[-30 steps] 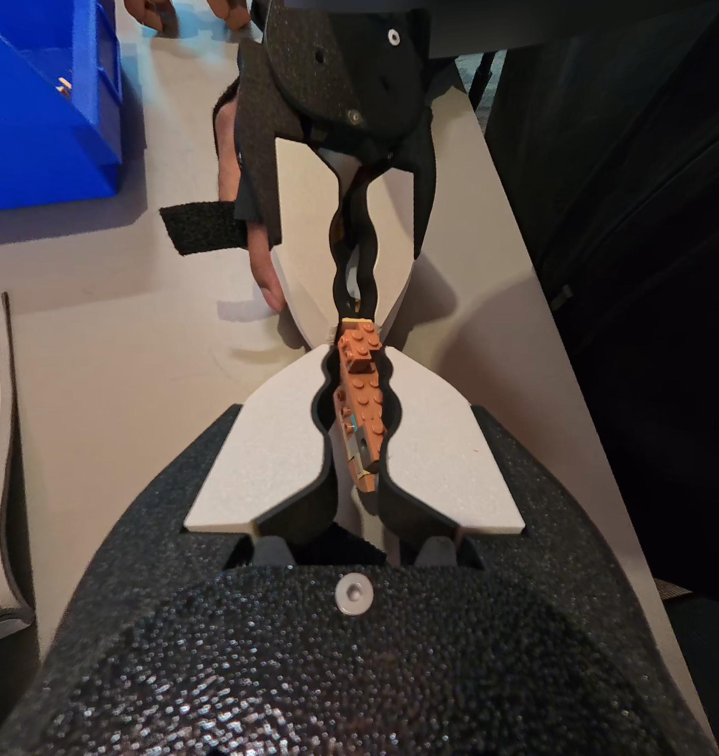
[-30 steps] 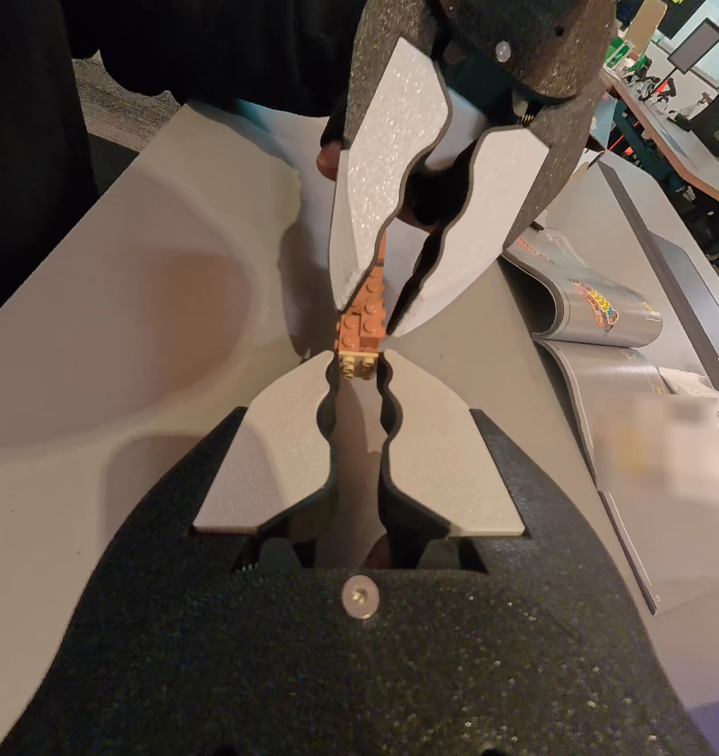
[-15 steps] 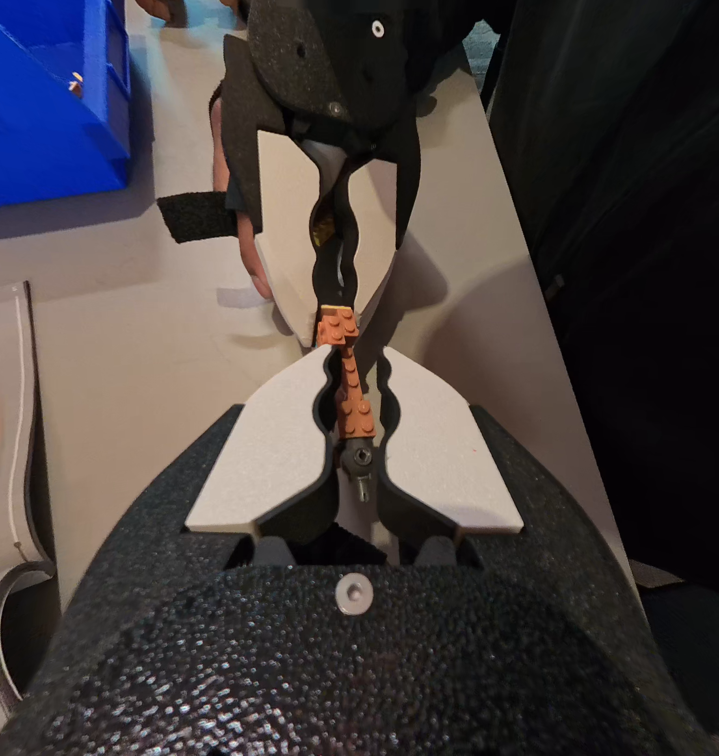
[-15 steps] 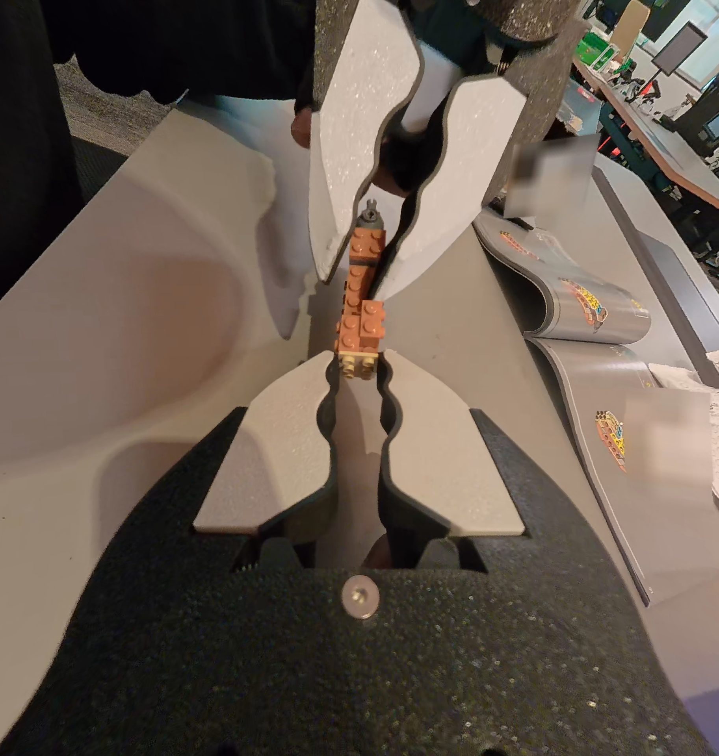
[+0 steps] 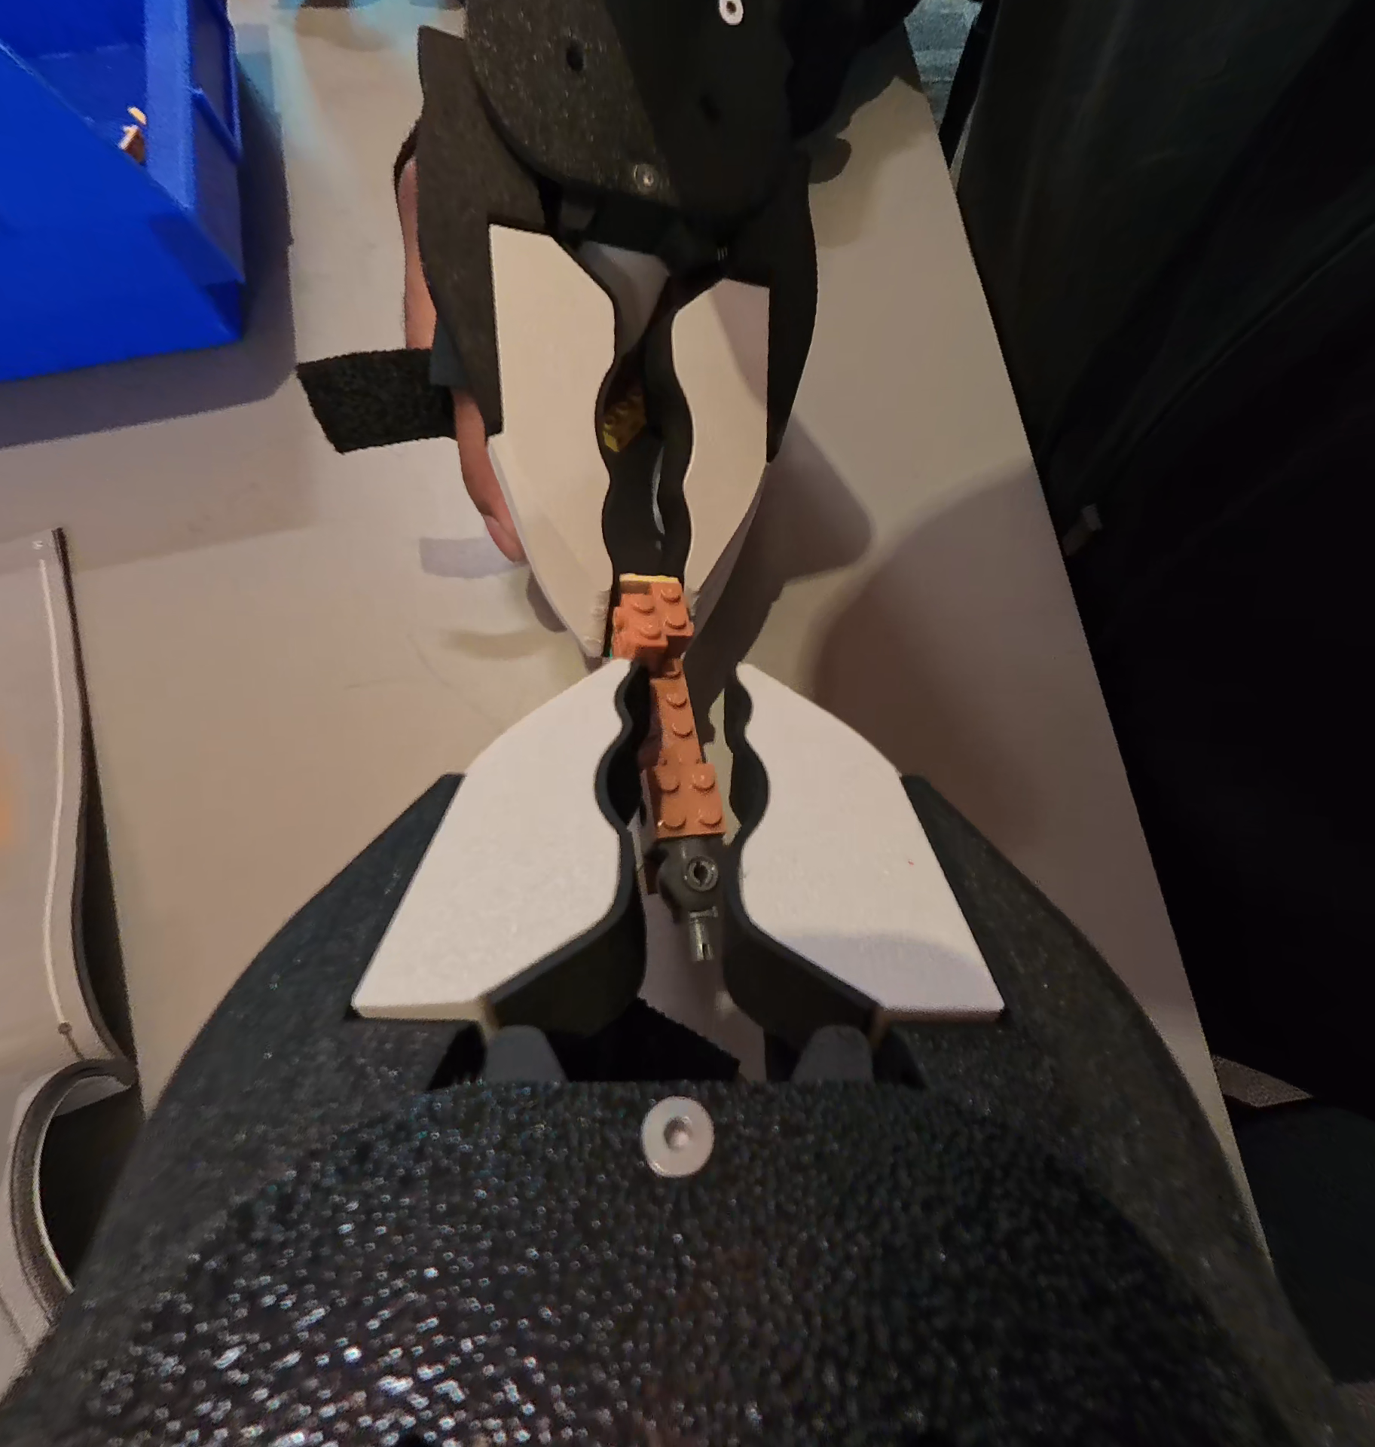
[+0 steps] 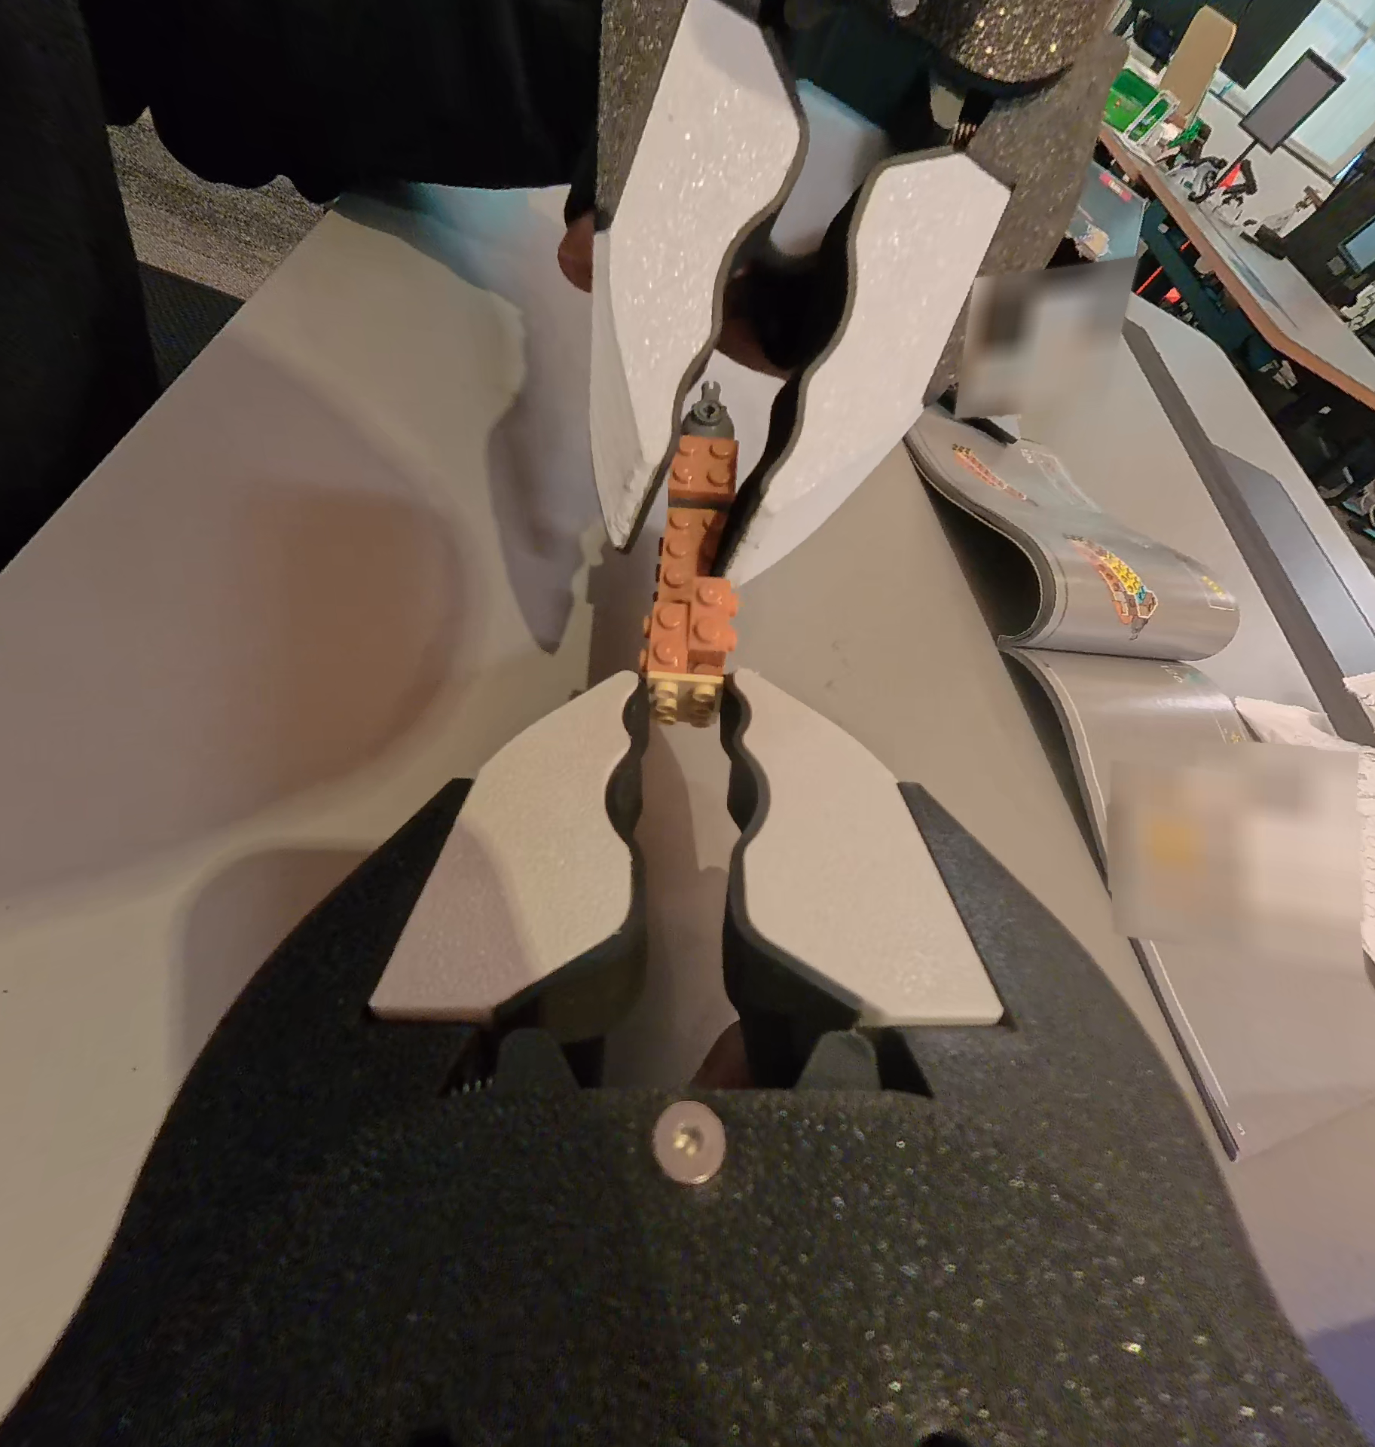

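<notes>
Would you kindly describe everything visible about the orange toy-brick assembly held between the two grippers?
The orange toy-brick assembly is a narrow strip of studded plastic plates, wider at both ends, with a tan plate at one end and a dark grey pin-jointed connector at the other. It hangs above the table. The right gripper clamps the tan end; the left gripper closes around the grey end.

left tongs and right tongs tip to tip, both clamped narrow, hand behind
</notes>
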The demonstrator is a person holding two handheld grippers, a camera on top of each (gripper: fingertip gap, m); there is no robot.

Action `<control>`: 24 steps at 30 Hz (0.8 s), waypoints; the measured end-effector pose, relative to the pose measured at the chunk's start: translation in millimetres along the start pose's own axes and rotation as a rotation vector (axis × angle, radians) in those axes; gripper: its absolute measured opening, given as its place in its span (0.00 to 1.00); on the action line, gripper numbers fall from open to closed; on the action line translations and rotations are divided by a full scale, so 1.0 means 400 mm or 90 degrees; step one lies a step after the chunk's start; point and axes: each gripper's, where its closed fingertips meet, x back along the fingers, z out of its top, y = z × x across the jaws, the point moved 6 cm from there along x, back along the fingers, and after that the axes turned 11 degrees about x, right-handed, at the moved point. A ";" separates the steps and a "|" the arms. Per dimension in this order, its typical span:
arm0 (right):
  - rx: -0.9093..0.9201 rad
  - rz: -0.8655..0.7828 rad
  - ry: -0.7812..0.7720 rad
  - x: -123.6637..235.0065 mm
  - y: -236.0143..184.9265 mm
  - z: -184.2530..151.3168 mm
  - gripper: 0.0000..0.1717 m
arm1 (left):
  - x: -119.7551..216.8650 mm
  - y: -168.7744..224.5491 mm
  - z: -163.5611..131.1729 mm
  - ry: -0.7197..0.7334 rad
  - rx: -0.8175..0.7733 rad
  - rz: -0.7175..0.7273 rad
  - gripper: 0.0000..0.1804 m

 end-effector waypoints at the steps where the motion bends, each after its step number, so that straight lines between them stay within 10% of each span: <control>1: 0.001 0.000 0.000 0.000 0.000 0.000 0.10 | -0.001 0.001 -0.001 -0.002 -0.001 0.000 0.10; 24: 0.008 0.006 -0.002 -0.002 -0.005 0.002 0.10 | -0.003 -0.008 0.018 -0.013 -0.007 0.050 0.10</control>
